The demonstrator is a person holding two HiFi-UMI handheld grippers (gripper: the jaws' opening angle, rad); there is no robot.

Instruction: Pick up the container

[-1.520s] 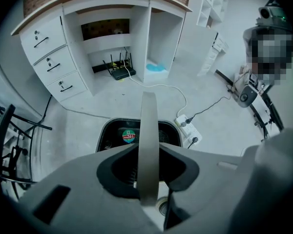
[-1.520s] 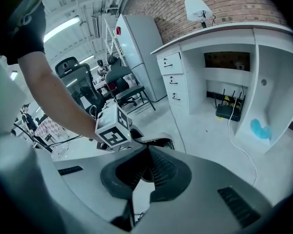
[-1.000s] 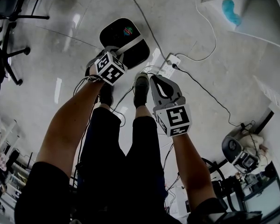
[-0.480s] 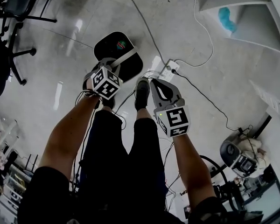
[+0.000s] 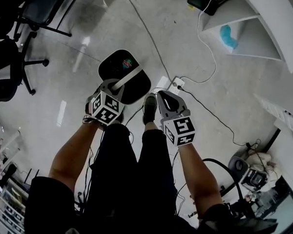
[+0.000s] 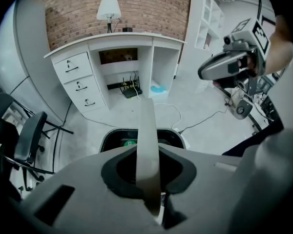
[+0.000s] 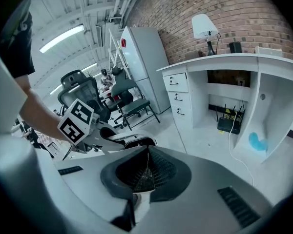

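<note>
One black container is hanging by its grey strap handle over the pale floor, just ahead of the person's shoes. A green and red label is showing on its dark inside. The left gripper is clamping that handle: in the left gripper view the grey band is running up from the container's rim and passing between the two jaws, which are pressing on it from both sides. The right gripper is hovering just beside the container, on its right, carrying nothing; in the right gripper view its jaws are meeting tip to tip with no gap.

A white power strip is lying on the floor close behind the right gripper, with a white cable trailing off towards a white desk. A blue object is sitting in the desk's open bay. Dark office chairs are standing well apart at the left.
</note>
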